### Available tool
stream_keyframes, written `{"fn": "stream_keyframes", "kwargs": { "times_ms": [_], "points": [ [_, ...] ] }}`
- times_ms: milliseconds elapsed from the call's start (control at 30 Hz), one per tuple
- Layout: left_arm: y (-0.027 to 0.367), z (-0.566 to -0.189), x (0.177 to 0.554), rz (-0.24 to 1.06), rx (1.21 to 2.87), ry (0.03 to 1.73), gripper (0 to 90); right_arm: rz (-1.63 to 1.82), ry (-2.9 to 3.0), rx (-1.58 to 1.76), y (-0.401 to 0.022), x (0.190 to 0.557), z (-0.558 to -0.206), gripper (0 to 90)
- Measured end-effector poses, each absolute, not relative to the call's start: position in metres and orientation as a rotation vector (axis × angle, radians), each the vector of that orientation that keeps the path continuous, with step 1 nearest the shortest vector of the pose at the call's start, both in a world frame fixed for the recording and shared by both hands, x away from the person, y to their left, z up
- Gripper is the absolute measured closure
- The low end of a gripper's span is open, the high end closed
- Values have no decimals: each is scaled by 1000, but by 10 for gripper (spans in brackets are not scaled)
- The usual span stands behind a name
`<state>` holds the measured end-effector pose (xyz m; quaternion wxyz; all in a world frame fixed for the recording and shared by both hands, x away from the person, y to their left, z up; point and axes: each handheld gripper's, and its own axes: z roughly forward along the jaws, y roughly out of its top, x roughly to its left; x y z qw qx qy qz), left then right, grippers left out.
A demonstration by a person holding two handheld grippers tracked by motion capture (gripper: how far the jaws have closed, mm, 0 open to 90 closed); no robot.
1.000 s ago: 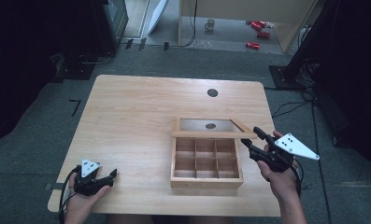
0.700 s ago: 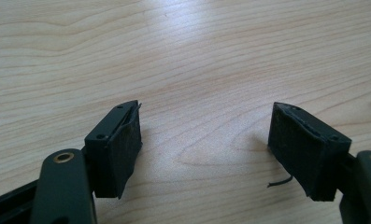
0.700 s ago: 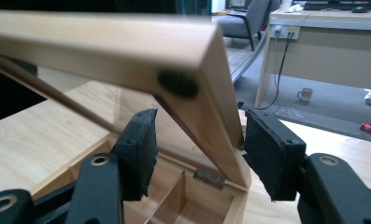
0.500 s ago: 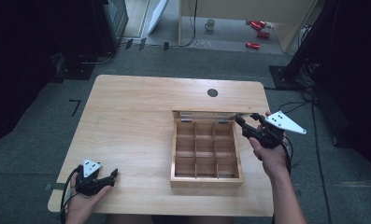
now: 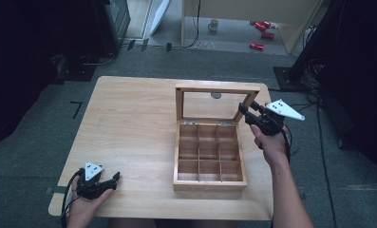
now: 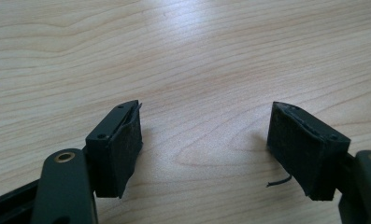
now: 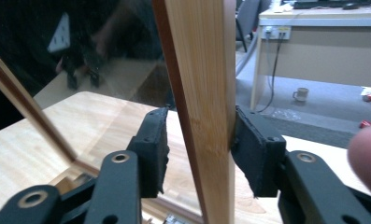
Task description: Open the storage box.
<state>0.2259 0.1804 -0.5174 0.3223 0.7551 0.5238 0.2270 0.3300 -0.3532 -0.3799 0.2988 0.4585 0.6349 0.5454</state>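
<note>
A wooden compartment box [image 5: 210, 184] stands right of centre on the table [image 5: 129, 123]. Its glass-paned lid [image 5: 214, 88] is raised nearly upright at the back. My right gripper [image 5: 244, 110] is at the lid's right frame rail. In the right gripper view the lid rail [image 7: 206, 70] runs between the jaws of the right gripper [image 7: 199, 140]; the right pad presses the wood and the left pad sits close against the other face. The box's compartments look bare. My left gripper [image 5: 114, 177] rests at the front left corner, and the left gripper [image 6: 204, 140] is open over bare wood.
A dark round grommet [image 5: 216, 95] in the tabletop shows through the lid's glass. Beyond the table's far edge are a mug [image 5: 214, 23] and red cans [image 5: 262, 28] on the floor. The table edge lies just right of my right hand.
The right gripper has swung the lid up and back from nearly flat to nearly upright. The left gripper has stayed in place.
</note>
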Motion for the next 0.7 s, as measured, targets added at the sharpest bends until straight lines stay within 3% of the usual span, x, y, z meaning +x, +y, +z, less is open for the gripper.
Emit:
{"fn": "stream_keyframes", "kwargs": {
  "times_ms": [267, 700],
  "points": [
    [181, -517, 226, 598, 1986, 1373, 269, 1370, 1638, 1338, -352, 357, -376, 668],
    [180, -517, 226, 597, 1985, 1371, 270, 1321, 1587, 1475, -351, 381, -379, 671]
  ]
}}
